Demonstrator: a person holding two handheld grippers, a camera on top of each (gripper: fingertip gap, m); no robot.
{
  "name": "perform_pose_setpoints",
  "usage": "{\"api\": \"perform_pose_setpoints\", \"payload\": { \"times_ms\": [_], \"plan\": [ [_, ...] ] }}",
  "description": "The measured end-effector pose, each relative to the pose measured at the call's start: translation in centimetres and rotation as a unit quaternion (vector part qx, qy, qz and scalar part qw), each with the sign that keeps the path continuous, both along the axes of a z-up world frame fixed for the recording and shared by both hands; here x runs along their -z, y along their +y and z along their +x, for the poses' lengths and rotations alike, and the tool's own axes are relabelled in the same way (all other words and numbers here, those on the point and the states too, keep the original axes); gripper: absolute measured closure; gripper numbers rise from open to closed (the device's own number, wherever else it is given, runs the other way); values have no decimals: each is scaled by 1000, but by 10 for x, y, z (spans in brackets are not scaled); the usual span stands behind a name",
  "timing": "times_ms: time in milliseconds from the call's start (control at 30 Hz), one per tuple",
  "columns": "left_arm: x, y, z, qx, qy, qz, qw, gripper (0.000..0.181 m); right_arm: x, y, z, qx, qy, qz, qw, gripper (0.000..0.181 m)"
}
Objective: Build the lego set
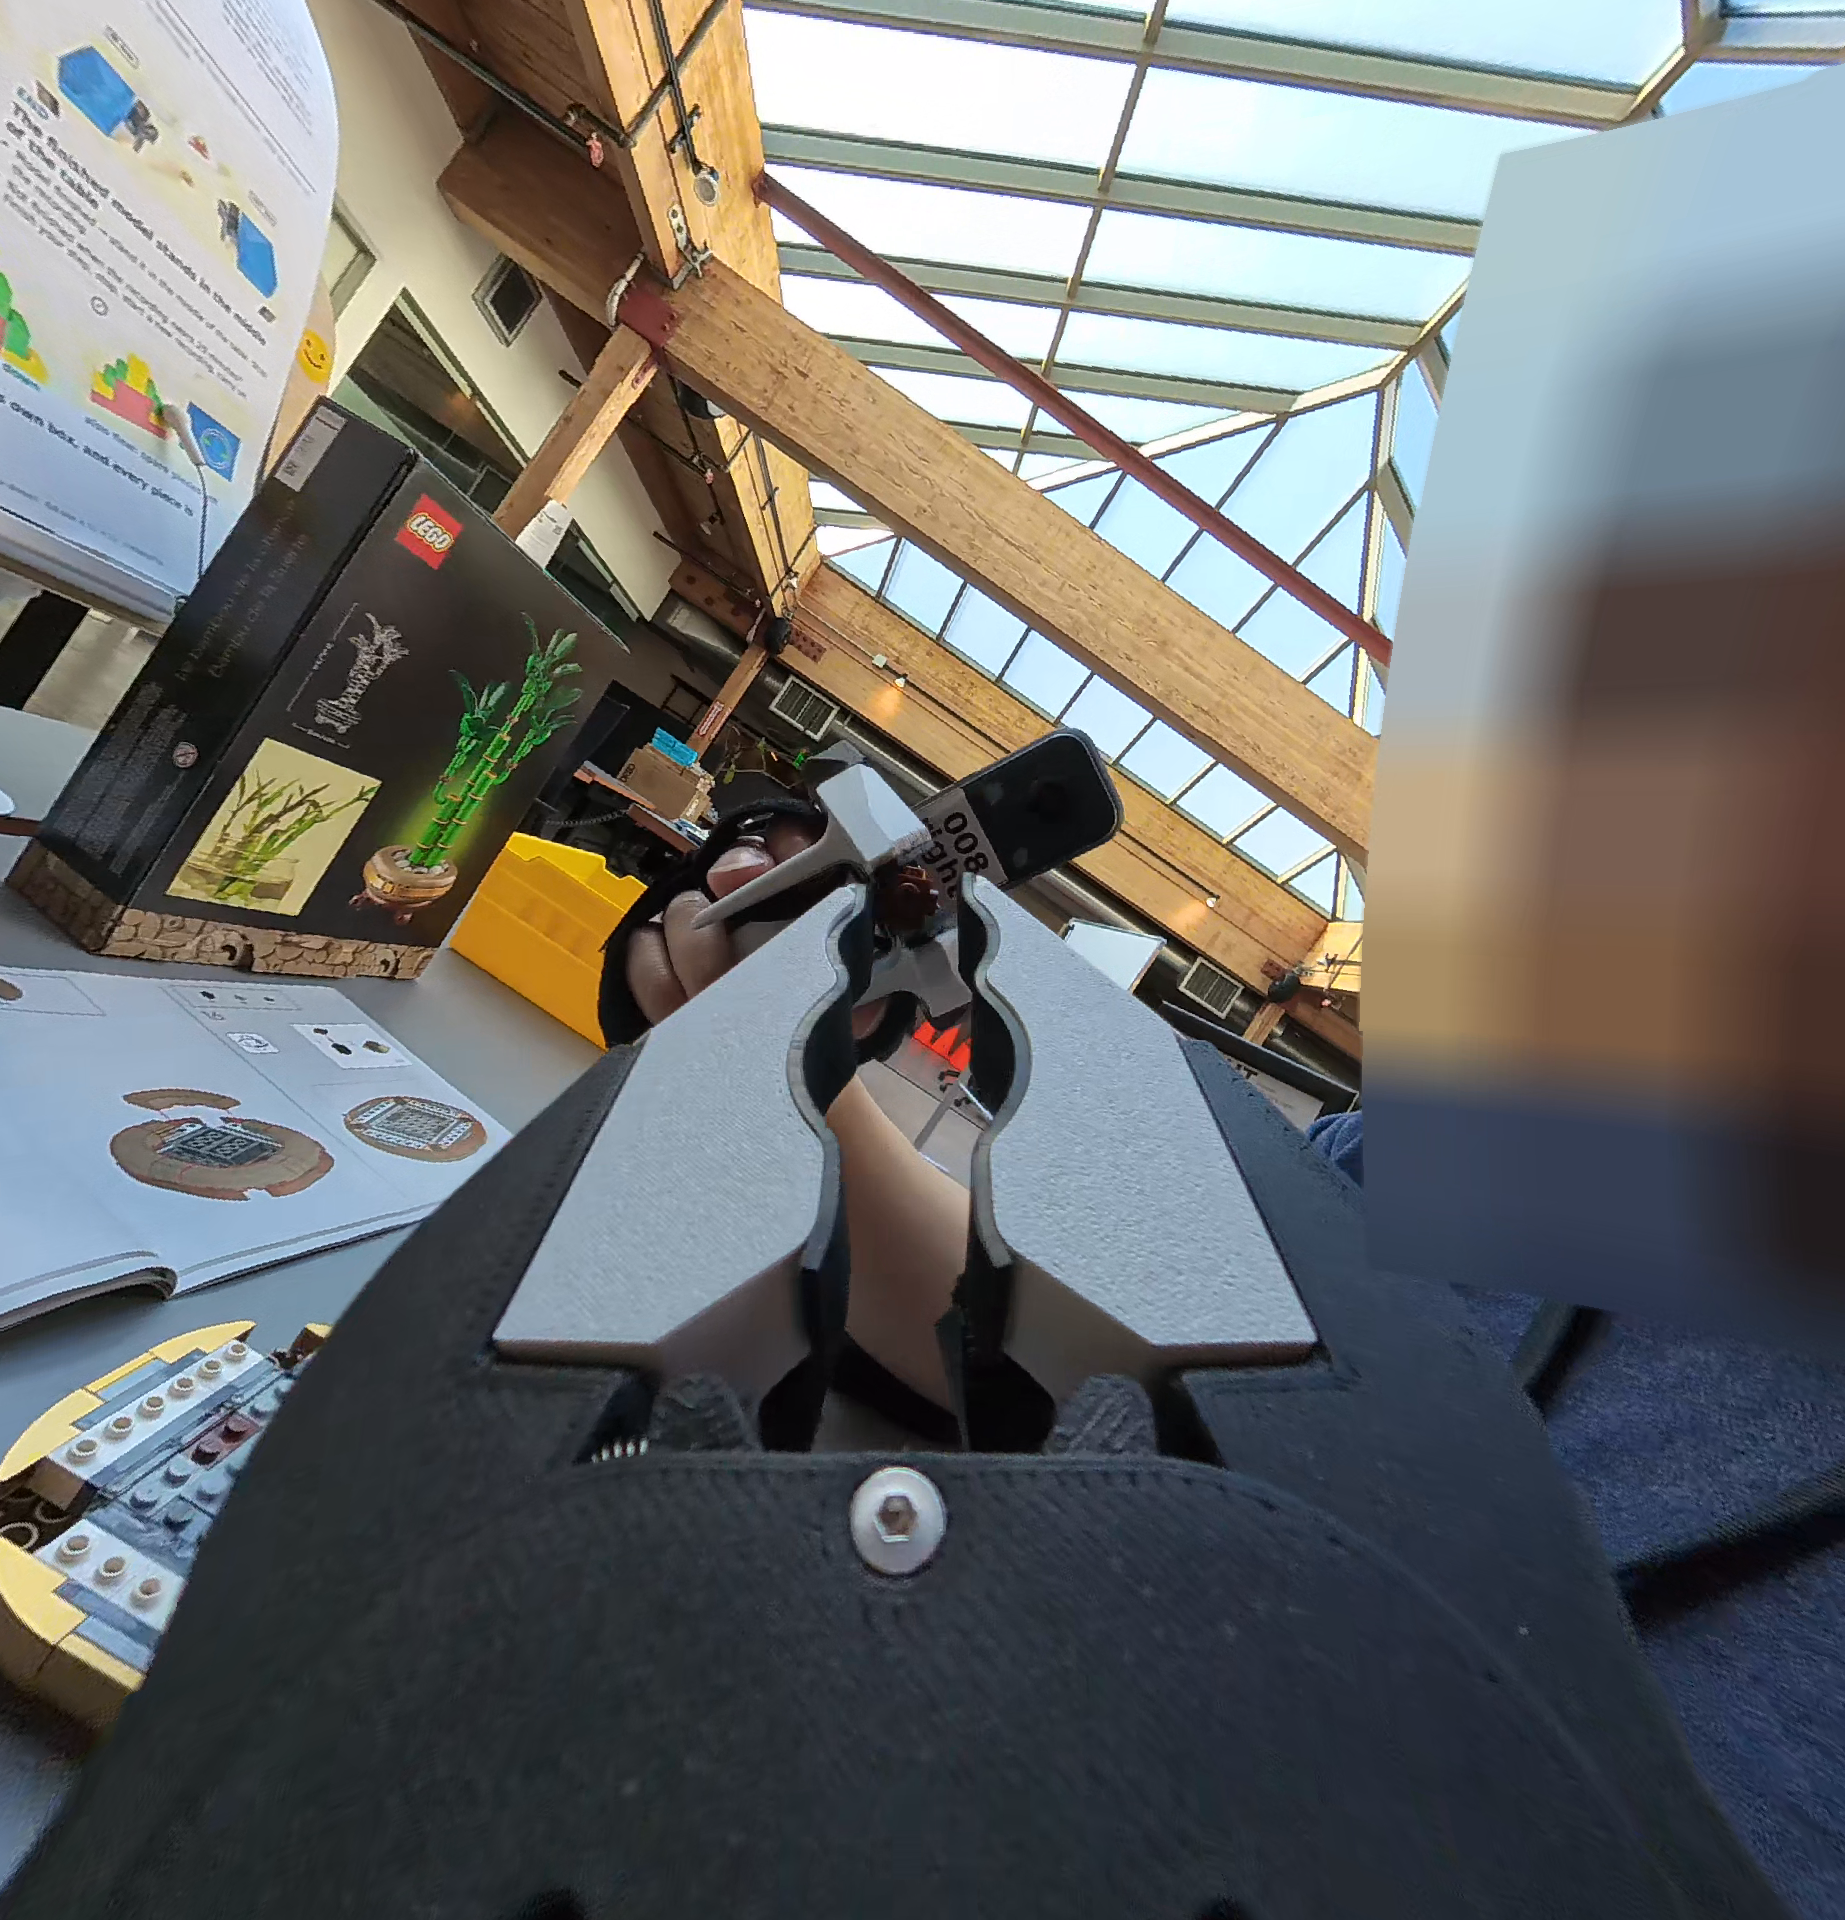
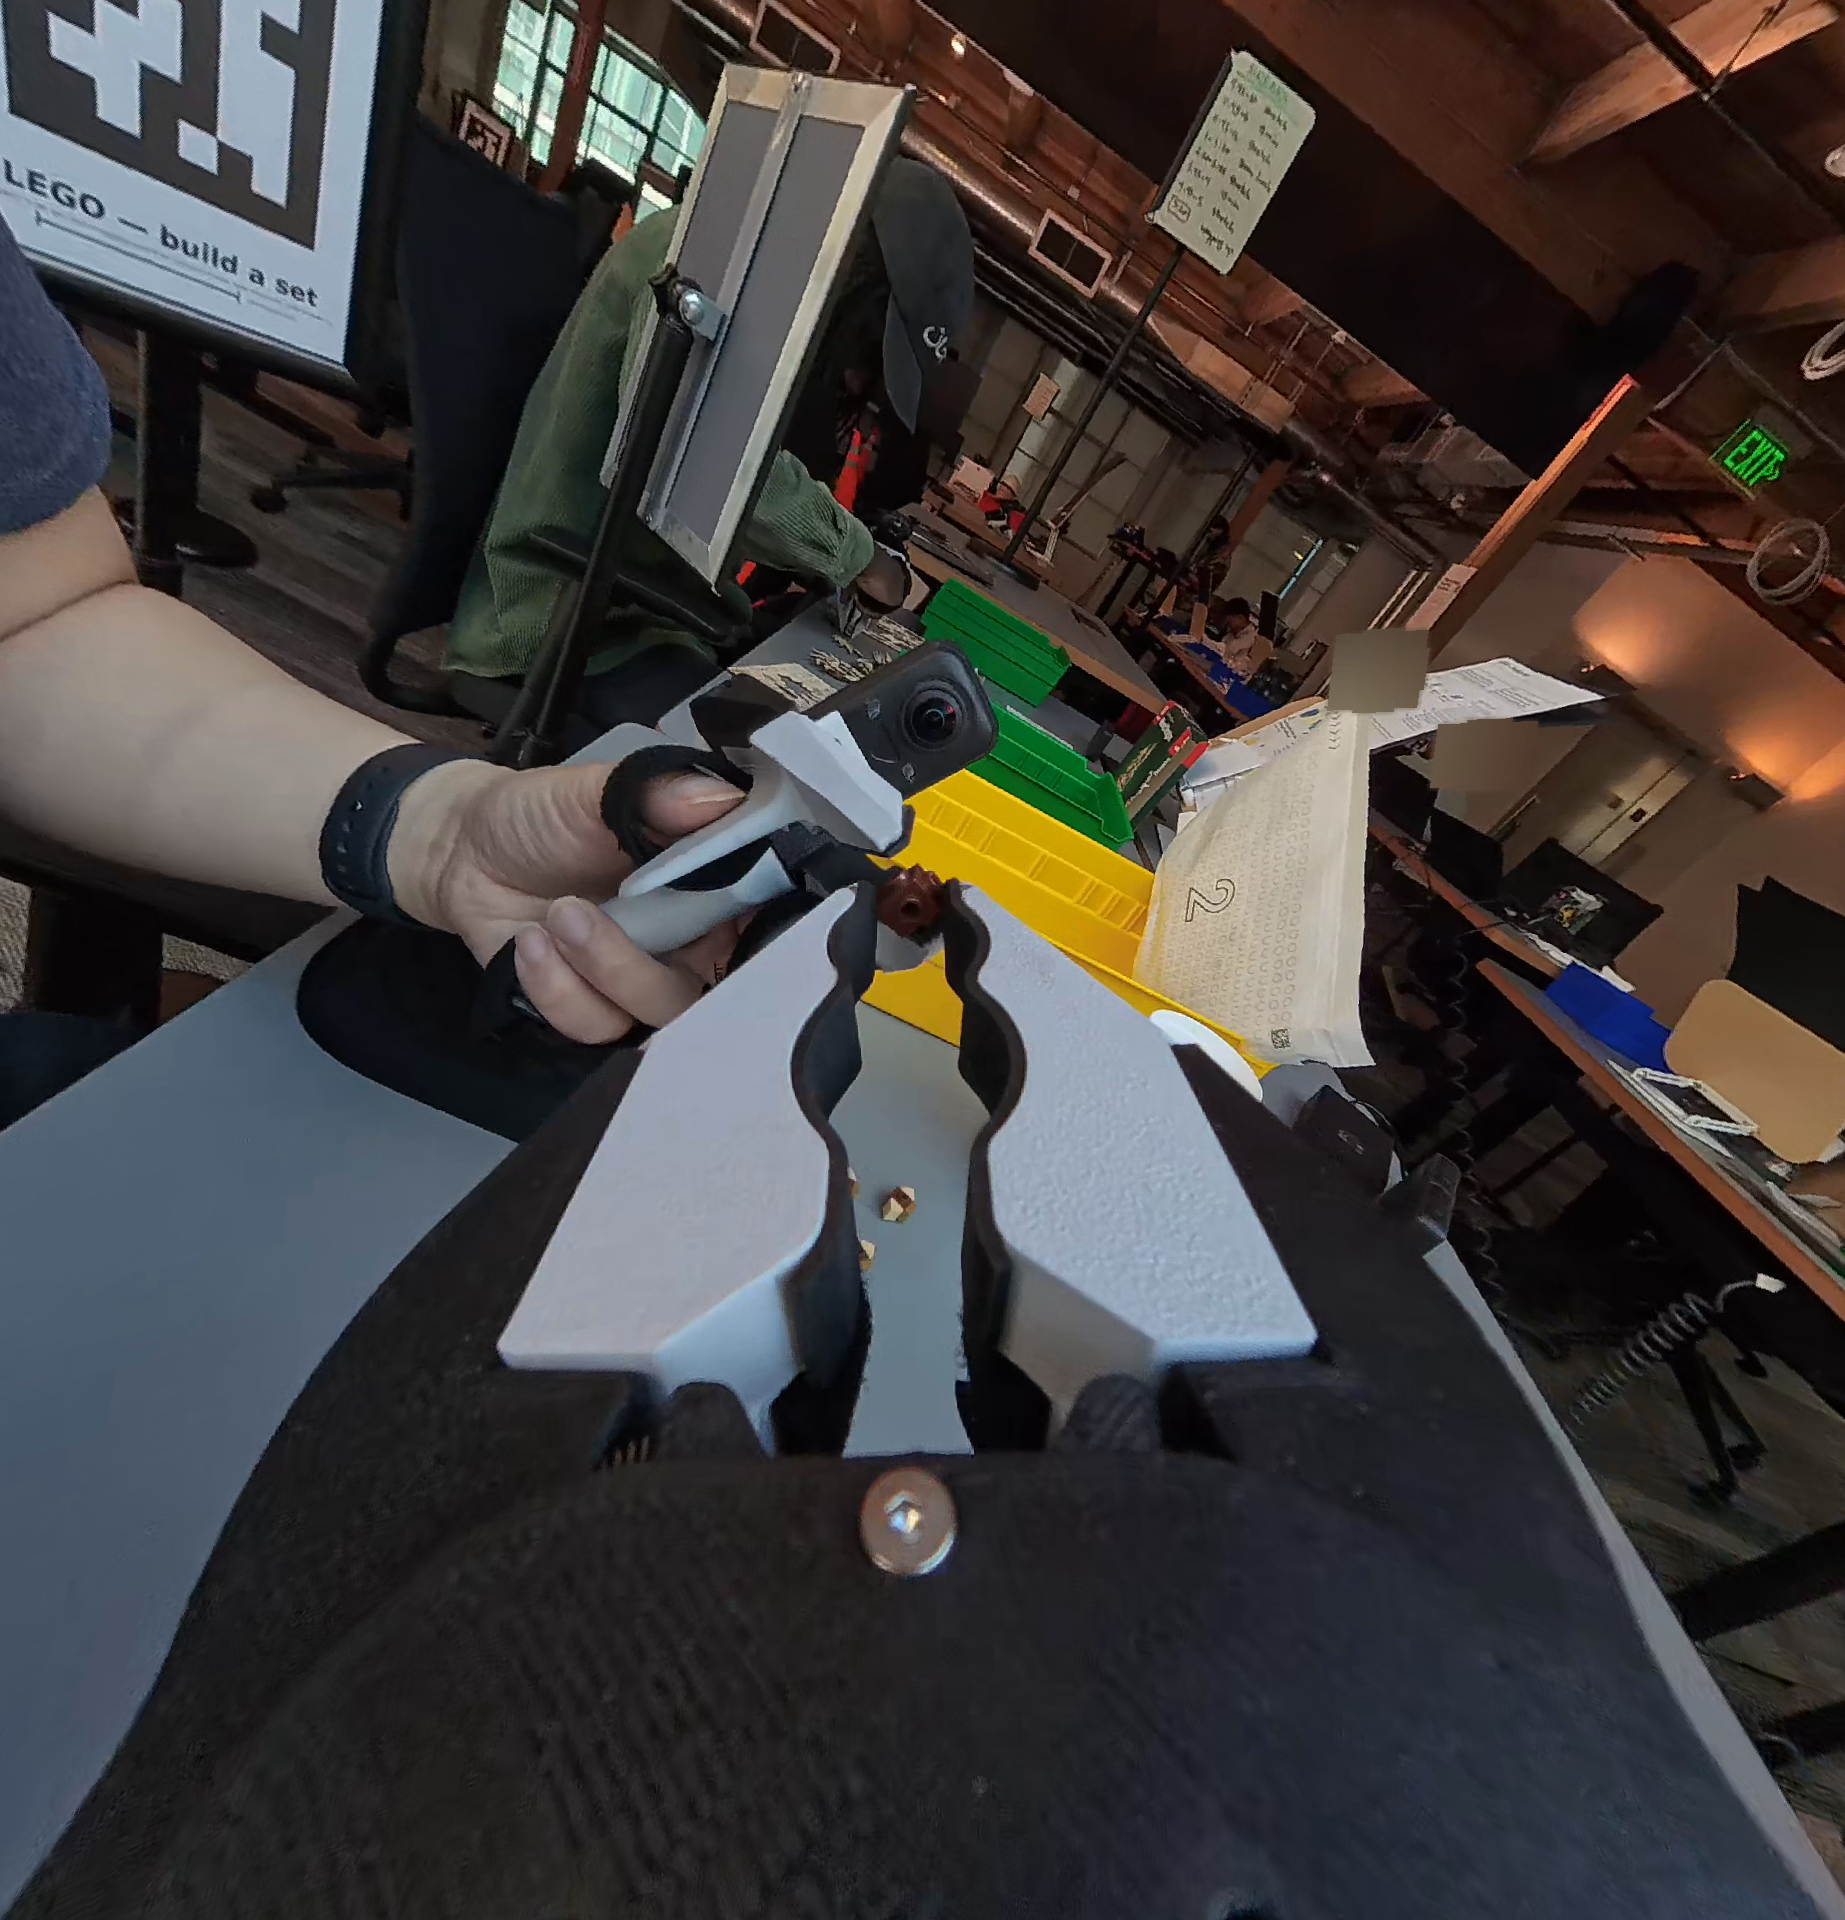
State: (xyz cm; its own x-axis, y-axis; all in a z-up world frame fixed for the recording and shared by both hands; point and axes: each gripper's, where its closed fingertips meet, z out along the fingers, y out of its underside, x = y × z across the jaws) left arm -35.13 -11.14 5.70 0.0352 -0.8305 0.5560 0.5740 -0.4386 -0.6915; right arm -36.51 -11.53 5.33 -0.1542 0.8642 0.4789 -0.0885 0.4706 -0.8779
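A small brown round piece (image 2: 905, 902) sits between the tips of my right gripper (image 2: 902, 899), which is shut on it above the grey table (image 2: 170, 1195). My left gripper (image 1: 913, 896) meets it head-on from the opposite side. Its jaws are narrowed around the same brown piece (image 1: 907, 889). In the right wrist view a hand holds the left gripper (image 2: 824, 868) with its tips touching the piece. The round tan and grey studded base (image 1: 87, 1507) lies on the table at lower left. Small tan pieces (image 2: 897, 1203) lie on the table under my right fingers.
An open instruction booklet (image 1: 222, 1122) lies left of the grippers, with the black set box (image 1: 326, 727) behind it. A yellow bin (image 2: 1032, 883), a green bin (image 2: 1043, 769) and a numbered paper bag (image 2: 1261, 883) stand beyond. A person in a green jacket (image 2: 554, 468) sits at the neighbouring table. Less than 4 cm separates the two grippers' tips.
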Motion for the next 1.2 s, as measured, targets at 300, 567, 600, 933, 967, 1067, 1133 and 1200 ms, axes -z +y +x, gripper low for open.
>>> {"api": "perform_pose_setpoints", "payload": {
  "times_ms": [300,567,600,933,967,1067,1133,1200],
  "plan": [
    [4,2,4,-28,31,20,999,174,0,3,3,-3,3,-3,1000,169],
    [6,5,3,-48,29,23,998,173,2,6,2,3,2,-1,1000,169],
    [6,6,3,-53,30,24,998,173,2,6,2,5,2,-1,1000,169],
    [6,9,1,-81,40,34,995,173,3,7,1,2,-3,-11,1000,164],
    [5,10,-1,-82,34,31,996,173,4,7,1,-1,-11,-16,1000,158],
    [5,14,-11,-83,19,15,996,173,5,12,9,7,-54,-17,998,142],
    [9,17,-15,-85,28,4,996,173,0,25,27,39,-82,-2,996,142],
    [17,19,-17,-87,57,-5,995,172,-3,47,53,99,-123,2,987,143]
  ]
}}
